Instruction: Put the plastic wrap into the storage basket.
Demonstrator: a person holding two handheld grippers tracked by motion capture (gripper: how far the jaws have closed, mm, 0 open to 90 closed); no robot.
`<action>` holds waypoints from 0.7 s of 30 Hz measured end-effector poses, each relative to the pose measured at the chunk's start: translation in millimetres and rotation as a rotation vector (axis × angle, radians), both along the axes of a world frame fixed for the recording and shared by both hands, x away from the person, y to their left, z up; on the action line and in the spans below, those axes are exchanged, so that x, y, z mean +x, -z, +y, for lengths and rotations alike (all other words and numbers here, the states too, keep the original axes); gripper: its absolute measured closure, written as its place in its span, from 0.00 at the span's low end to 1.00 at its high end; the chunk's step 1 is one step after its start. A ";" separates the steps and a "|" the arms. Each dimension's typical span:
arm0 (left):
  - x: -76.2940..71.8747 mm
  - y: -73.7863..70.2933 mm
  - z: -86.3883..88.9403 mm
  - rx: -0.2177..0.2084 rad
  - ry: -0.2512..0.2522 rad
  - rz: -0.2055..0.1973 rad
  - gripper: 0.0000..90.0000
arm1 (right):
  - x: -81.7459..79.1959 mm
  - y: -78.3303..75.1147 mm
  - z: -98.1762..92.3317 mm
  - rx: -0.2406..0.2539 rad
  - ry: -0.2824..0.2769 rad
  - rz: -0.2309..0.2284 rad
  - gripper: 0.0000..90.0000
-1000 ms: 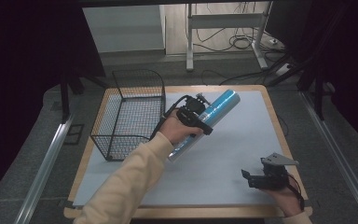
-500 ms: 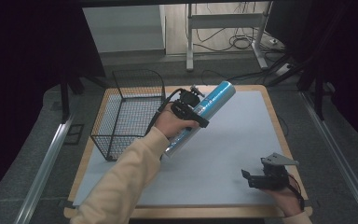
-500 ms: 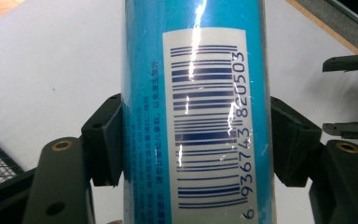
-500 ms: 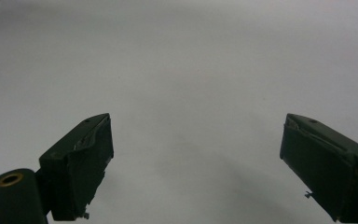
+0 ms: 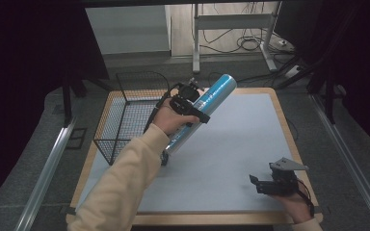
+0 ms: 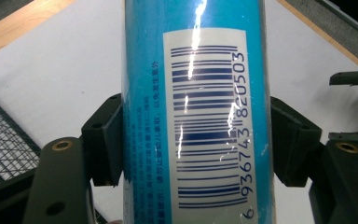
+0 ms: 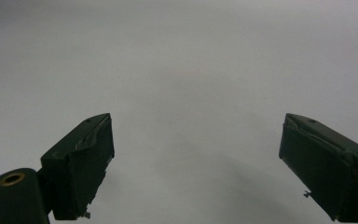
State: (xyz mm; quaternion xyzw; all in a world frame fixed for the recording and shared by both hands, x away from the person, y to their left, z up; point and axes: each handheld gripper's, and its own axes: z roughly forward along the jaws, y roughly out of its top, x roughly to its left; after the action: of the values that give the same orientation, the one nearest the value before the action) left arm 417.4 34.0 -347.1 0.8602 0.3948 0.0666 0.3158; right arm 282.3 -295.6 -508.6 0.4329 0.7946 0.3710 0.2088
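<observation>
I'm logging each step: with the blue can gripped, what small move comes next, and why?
Probably carry the blue can leftward over the wire basket. The left gripper is shut on it, it is lifted and tilted, and the basket is right beside it.

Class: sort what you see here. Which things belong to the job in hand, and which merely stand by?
In the job: blue can, clamped in the left gripper; wire basket beside it.
Standing by: right gripper, open over the white mat; wooden table.
</observation>
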 end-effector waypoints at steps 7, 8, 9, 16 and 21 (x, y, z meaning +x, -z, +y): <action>5.6 -7.5 11.4 -0.004 -0.025 -0.012 0.35 | 0.1 0.6 0.1 0.001 -0.001 0.005 0.11; 6.1 -8.7 12.9 -0.005 -0.028 -0.012 0.35 | 0.1 0.5 0.1 0.001 -0.001 0.005 0.11; 7.0 -10.6 15.6 -0.008 -0.031 -0.016 0.35 | 0.1 0.5 0.0 0.000 -0.001 0.003 0.11; 10.8 -16.5 30.3 -0.012 -0.062 -0.026 0.35 | -0.4 -0.5 -0.3 0.000 0.000 -0.002 0.11; 15.8 -18.7 43.0 -0.025 -0.085 -0.033 0.35 | -0.2 -0.1 0.4 0.000 -0.001 -0.002 0.11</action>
State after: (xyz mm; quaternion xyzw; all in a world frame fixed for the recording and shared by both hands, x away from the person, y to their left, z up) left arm 433.2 77.0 -328.4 0.8374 0.4265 0.0892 0.3298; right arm 282.1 -295.1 -508.5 0.4321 0.7945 0.3715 0.2098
